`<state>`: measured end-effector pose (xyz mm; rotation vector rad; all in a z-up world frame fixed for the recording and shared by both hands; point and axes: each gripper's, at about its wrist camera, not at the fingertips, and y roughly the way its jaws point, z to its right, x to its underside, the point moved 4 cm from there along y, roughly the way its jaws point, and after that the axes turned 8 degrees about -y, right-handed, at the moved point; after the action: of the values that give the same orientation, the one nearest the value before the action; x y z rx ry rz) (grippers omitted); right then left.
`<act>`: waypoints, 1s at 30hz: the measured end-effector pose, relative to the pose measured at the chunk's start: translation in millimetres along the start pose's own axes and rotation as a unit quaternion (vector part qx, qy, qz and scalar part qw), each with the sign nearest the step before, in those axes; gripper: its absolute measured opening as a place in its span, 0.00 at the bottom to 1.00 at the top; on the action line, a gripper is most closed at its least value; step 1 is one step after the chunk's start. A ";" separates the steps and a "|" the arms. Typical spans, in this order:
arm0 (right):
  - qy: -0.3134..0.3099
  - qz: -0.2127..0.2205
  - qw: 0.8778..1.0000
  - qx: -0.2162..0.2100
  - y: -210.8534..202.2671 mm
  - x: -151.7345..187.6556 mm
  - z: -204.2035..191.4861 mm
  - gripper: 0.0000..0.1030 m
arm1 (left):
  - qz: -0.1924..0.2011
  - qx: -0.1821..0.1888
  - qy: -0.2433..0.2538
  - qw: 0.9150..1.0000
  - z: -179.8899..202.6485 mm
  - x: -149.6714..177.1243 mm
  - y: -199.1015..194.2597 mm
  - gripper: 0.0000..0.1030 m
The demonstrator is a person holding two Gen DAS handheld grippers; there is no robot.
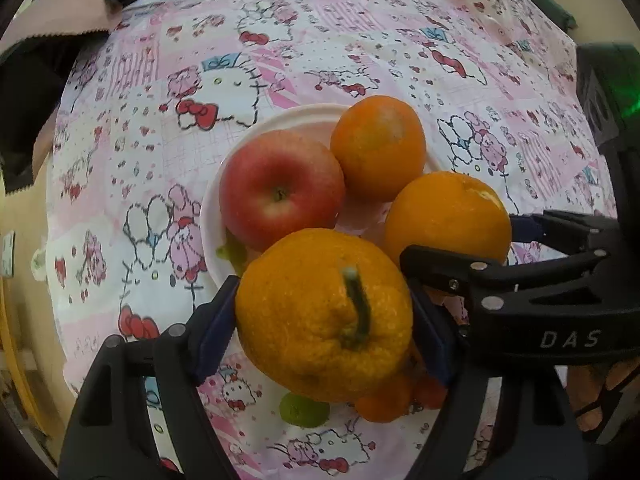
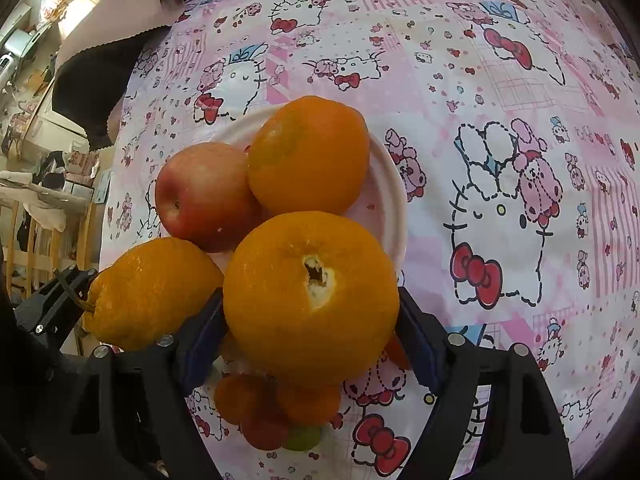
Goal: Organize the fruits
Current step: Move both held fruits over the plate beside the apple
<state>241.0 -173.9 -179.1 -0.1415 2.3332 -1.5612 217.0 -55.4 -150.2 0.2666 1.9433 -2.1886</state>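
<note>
I have two oranges in hand over the white plate (image 1: 212, 200): my left gripper (image 1: 324, 320) is clamped on the stemmed orange (image 1: 324, 316), its blue pads pressing both flanks, and my right gripper (image 2: 310, 320) is squeezed on the torn-peel orange (image 2: 310, 296) in the same way. In the left wrist view that second orange (image 1: 448, 216) sits at the plate's right edge with the right gripper's (image 1: 508, 248) fingers round it. Already on the plate are a red apple (image 1: 280, 192) and a third orange (image 1: 378, 146), touching each other at the far side. I judge the job well along: two fruits are placed and these two hang at or just over the plate's near rim, though I cannot tell whether either rests on it yet. What seems left is a cluster of small fruit lying on the patterned cloth (image 2: 500, 80) on my side of the plate: small orange ones (image 2: 236, 396), a reddish one (image 2: 264, 434) and a green one (image 2: 304, 438), partly hidden under the held oranges. Room on the plate looks tight, so I would expect a careful setting-down before I let go.
</note>
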 end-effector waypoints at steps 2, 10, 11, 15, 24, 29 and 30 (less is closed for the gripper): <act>0.003 0.000 1.000 -0.005 0.0 -0.1 1.5 0.79 | -0.002 -0.003 0.000 1.000 1.0 0.4 -1.5 0.74; 0.014 -0.001 1.000 -0.010 0.8 -1.6 4.3 0.80 | 0.002 -0.016 0.015 1.000 6.7 -1.8 3.8 0.74; 0.024 0.001 1.000 -0.016 0.4 -2.0 7.0 0.80 | 0.006 -0.018 0.018 1.000 7.7 -1.9 3.9 0.75; 0.036 0.003 0.999 -0.032 -2.6 -1.9 7.4 0.81 | 0.027 -0.027 0.049 0.998 14.0 -1.3 7.1 0.75; 0.066 0.007 0.996 -0.052 -9.3 -0.5 16.2 0.82 | 0.025 -0.004 0.015 1.000 -0.1 -5.4 20.1 0.95; 0.071 0.019 0.996 -0.057 -19.1 -0.4 18.2 0.82 | 0.026 -0.007 0.012 1.000 0.8 -3.7 16.1 0.94; 0.074 0.021 0.995 -0.057 -20.5 0.1 19.0 0.82 | 0.031 -0.011 0.018 0.999 2.7 -3.3 13.3 0.94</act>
<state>245.0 -198.7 -167.0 -0.0049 2.5228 -1.4647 223.7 -59.4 -161.8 0.3617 1.9492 -2.1363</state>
